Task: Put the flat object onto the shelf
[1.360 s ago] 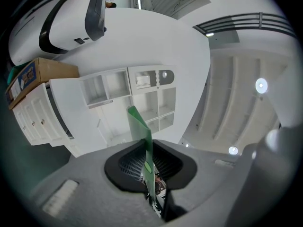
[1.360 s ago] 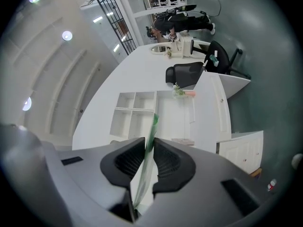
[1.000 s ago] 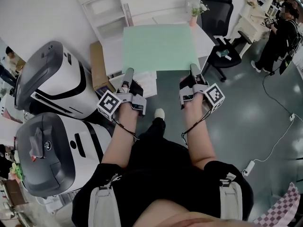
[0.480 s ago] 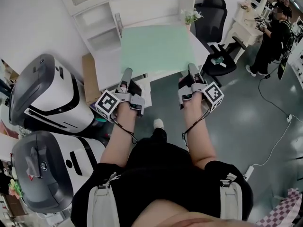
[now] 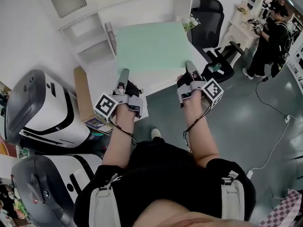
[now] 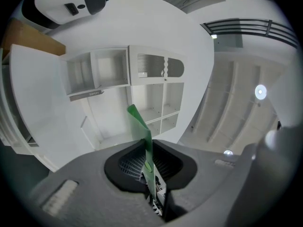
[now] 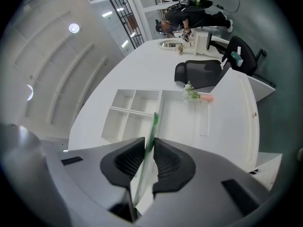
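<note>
left hand-held gripper (image 5: 124, 74): pinching near-left edge of flat green sheet (image 5: 150, 46) | right hand-held gripper (image 5: 188, 65): pinching near-right edge | sheet: held up over white bench (image 5: 158, 78) | white shelf (image 5: 87, 41): far left of sheet

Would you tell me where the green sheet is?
Head view, centre: the green sheet is clamped by left hand-held gripper and right hand-held gripper, over the desk.

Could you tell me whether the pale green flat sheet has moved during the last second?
Yes: the pale green flat sheet has moved forward, closer to the white shelf unit.
</note>
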`<state>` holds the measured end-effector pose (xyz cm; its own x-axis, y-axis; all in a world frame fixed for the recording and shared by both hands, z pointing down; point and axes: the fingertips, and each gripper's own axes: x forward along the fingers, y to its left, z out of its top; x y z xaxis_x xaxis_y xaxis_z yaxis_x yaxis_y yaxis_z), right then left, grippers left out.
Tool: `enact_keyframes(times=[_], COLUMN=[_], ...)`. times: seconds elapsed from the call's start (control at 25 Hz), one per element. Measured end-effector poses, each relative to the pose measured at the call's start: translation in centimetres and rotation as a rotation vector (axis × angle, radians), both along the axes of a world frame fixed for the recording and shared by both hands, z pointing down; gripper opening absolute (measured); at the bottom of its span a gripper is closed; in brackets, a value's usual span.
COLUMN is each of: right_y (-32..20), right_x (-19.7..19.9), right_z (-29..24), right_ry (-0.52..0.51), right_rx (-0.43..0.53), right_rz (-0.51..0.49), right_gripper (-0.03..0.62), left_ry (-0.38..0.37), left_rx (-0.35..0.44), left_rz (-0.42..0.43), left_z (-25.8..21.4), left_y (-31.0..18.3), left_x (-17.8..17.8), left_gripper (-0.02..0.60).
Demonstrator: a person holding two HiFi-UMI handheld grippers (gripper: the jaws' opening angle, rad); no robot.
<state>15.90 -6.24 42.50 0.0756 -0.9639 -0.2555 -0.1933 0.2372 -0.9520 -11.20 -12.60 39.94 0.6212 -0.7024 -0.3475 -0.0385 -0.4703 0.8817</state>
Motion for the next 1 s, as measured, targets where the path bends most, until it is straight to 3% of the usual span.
enact_keyframes(times=[0.12,0.48,0.8,1.0], right_y=[-3.4,-14.9,-23.4,-26.3], right_x=[0.9,3.9,5.2,5.3], right_z=[-0.3,-2.9,-6.8,-7.2], right_ry=[0.023,0.023,0.045,0.045], right_rx=[-0.003,0.019,0.077,0.095], right_rz=[-0.008,-0.061,-0.113,-0.132], right_gripper=[0.057,0.057,0.057,0.058], left_ry=[0.000,-0.015,-0.012,-0.041], left_rx=[-0.021,0.019,0.101,0.098], left_rz=[-0.010,-0.047,-0.087,-0.121], left_z=[0.3,-2.6,-7.2,-7.1], left_y=[-3.2,-12.9,-19.7,-21.9], left_x=[0.6,3.4,4.7,4.5], left_gripper=[0.043,0.046,0.046,0.048])
